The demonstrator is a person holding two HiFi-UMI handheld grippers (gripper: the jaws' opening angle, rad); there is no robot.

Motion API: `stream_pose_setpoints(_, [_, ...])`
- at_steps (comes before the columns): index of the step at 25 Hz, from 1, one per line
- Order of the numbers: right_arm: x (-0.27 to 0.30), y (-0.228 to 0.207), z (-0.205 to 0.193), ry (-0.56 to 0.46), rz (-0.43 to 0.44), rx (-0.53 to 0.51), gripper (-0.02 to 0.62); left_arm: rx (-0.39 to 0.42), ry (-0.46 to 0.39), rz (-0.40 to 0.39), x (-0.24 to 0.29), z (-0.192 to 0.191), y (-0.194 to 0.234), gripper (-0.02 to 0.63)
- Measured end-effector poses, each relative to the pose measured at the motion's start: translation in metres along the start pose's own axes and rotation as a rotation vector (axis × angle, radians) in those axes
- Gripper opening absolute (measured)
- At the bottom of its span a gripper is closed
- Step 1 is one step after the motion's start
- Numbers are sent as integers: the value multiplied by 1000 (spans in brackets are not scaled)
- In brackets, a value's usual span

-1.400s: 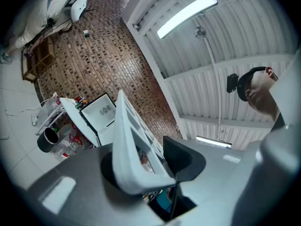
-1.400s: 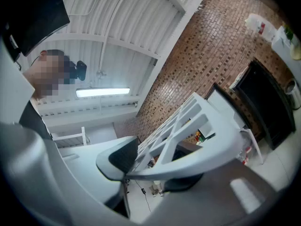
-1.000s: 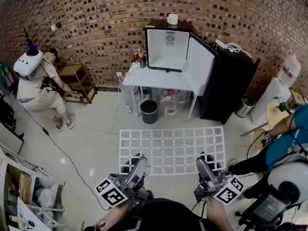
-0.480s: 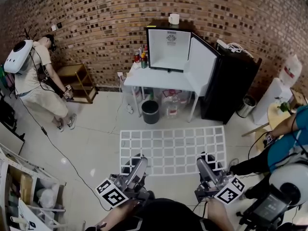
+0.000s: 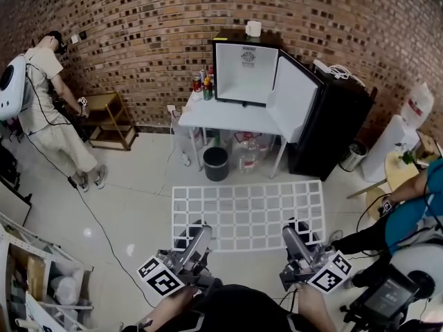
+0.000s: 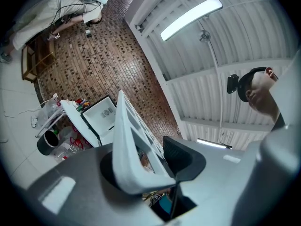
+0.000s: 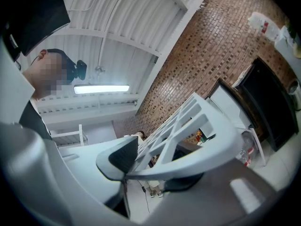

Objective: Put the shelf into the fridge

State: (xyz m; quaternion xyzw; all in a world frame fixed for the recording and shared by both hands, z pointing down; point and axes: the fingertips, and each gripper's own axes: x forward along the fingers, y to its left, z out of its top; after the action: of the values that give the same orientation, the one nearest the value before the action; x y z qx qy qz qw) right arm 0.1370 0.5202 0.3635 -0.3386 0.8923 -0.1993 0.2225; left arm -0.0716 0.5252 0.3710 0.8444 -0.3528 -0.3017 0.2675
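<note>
A white grid shelf [image 5: 247,213] hangs level above the floor, and I hold it by its near edge. My left gripper [image 5: 201,231] grips the near left part; its jaws have just been opening a little, with the shelf [image 6: 129,140] still between them and a pad on it. My right gripper [image 5: 291,231] is shut on the near right part of the shelf [image 7: 197,131]. Ahead, the small fridge [image 5: 242,71] stands on a white table [image 5: 228,120] with its door [image 5: 292,99] swung open to the right and its inside white and bare.
Under the table are a black bin [image 5: 215,162] and a water jug [image 5: 248,151]. A black cabinet [image 5: 331,126] stands right of the fridge. One person [image 5: 48,99] stands by a wooden rack [image 5: 111,120] at far left; another person [image 5: 415,203] is at the right.
The fridge and table have shifted slightly in the head view as I move towards them. The person at far left has straightened up and stepped left. The shelf stays in both grippers.
</note>
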Motion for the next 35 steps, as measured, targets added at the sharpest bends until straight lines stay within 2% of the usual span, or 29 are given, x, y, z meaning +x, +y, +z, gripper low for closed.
stream_pose_setpoints(15, [64, 5, -22, -17, -63, -42, 172, -37, 25, -66, 5, 48, 59, 135])
stream_pose_setpoints(20, [73, 0, -20, -9, -81, -45, 172, -57, 31, -75, 13, 51, 68, 135])
stream_pose_setpoints(35, [94, -79, 32, -22, -48, -25, 172, -16, 24, -44, 104, 42, 81, 140])
